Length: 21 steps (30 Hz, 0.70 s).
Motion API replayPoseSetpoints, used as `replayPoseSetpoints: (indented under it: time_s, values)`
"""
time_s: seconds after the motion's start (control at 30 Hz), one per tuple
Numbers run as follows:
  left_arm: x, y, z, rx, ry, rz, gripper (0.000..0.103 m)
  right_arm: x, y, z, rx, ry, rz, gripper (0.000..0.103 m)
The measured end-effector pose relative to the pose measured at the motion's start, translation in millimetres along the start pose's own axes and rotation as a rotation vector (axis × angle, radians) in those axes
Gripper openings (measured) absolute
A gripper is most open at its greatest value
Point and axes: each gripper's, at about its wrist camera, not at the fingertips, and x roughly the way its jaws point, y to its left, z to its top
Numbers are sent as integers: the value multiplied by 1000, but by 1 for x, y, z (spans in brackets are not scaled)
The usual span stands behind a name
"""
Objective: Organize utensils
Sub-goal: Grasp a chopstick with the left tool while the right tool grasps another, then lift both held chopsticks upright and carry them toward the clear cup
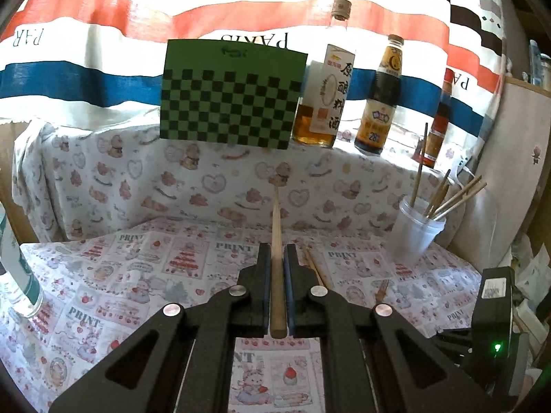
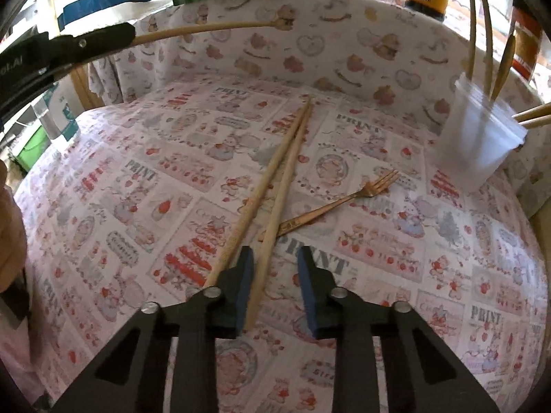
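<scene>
My left gripper (image 1: 277, 254) is shut on a wooden chopstick (image 1: 277, 241) that points forward above the table. It also shows in the right wrist view (image 2: 206, 29), held by the left gripper (image 2: 131, 36) at upper left. My right gripper (image 2: 275, 258) is open just above the table, with the near end of one of two loose chopsticks (image 2: 280, 179) between its jaws. A copper fork (image 2: 341, 203) lies to their right. A clear plastic cup (image 2: 482, 141) holding several chopsticks stands at right; it also shows in the left wrist view (image 1: 418, 230).
Sauce bottles (image 1: 378, 103) and a green checkerboard card (image 1: 230, 96) stand on the raised ledge behind. A printed cloth (image 2: 137, 206) covers the table. A white and green container (image 1: 17, 275) stands at the left edge. The right gripper's body (image 1: 496, 309) shows at lower right.
</scene>
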Motion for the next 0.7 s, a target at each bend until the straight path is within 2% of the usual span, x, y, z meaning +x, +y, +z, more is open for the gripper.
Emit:
replayPoseSetpoints:
  time_s: [0.03,0.1,0.17,0.27,0.33,0.43,0.6,0.7]
  values:
    - [-1,1,0,-4,-2,-2,6,-1,1,-1,-3,-5,-11,12]
    - [-3,2,-1,-10,-8,-1,6,2,-1,0,-9,-10,-21,8]
    - [-7,2,0,-7,-25,9,6,-4,-5,2,20,-51,-21,8]
    - [-15,-2,0,19,-64,22,6,-29,-9,5,47,-175,-19,8]
    - [-15,-1,1,9,-56,3,6,-45,-15,5,79,-251,-28,8]
    - [-16,2,2,-21,-47,-26,6,-64,-31,6,161,-339,5,8]
    - [-27,1,4,-13,-103,-11,6,-92,-51,6,243,-489,3,8]
    - [-29,-1,3,-7,-105,-11,6,-106,-58,5,254,-560,4,8]
